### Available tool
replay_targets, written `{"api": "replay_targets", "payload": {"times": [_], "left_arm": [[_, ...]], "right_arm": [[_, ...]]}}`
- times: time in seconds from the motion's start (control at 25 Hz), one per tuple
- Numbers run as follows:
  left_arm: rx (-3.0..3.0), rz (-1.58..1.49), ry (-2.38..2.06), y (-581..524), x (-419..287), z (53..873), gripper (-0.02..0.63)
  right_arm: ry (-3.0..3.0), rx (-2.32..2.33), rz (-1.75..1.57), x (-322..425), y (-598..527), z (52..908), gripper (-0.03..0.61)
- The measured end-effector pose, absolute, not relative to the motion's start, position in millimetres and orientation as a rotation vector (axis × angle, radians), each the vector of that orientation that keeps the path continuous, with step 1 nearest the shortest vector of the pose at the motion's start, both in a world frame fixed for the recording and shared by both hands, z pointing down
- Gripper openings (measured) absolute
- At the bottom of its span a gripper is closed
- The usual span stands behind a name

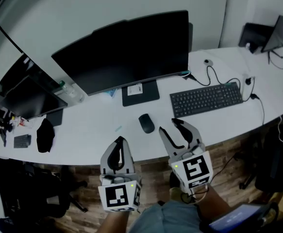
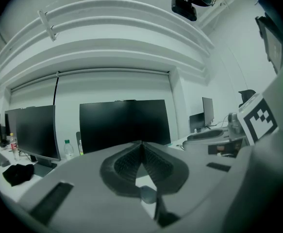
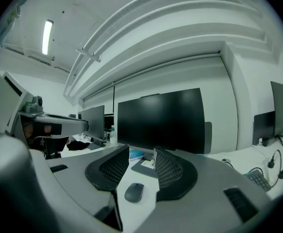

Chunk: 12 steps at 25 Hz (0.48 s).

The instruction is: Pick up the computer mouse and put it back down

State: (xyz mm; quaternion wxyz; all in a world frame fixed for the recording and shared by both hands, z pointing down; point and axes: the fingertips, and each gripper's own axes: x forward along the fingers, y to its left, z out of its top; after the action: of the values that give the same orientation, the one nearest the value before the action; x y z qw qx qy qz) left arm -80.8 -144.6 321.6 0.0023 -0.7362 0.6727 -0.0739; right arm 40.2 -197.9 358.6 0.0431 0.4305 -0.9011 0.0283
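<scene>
Head view looks steeply down on the desk (image 1: pixel 92 130); gripper views, low at its near edge, share the computer mouse (image 1: pixel 146 123).

computer mouse (image 1: pixel 146 123) | dark, oval | flat on white desk (image 1: pixel 97 130) | between monitor stand (image 1: pixel 140 92) and front edge

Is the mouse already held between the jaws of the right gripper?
No, the mouse lies free on the white desk, and the right gripper has its jaws apart, not touching it.

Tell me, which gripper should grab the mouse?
Right, probably. The right gripper has its jaws apart, and the mouse lies just ahead, in line with their gap. The left gripper has its jaws together.
</scene>
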Motion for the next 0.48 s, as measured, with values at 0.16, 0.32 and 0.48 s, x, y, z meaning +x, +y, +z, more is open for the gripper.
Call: {"api": "replay_targets", "payload": {"times": [0.16, 0.32, 0.48], "left_arm": [[-2.279, -0.202, 2.122, -164.3, -73.6, 305.4, 0.005], [-2.232, -0.178, 2.126, -173.4, -74.1, 292.8, 0.005], [-2.192, -0.155, 2.142, -179.5, -82.2, 286.6, 0.005]], "right_arm": [[-2.794, 1.293, 0.053, 40.4, -220.9, 344.5, 0.173], [-2.832, 1.271, 0.009, 36.1, -235.9, 330.8, 0.173], [-2.86, 1.24, -0.031, 25.9, -244.9, 322.5, 0.175]]}}
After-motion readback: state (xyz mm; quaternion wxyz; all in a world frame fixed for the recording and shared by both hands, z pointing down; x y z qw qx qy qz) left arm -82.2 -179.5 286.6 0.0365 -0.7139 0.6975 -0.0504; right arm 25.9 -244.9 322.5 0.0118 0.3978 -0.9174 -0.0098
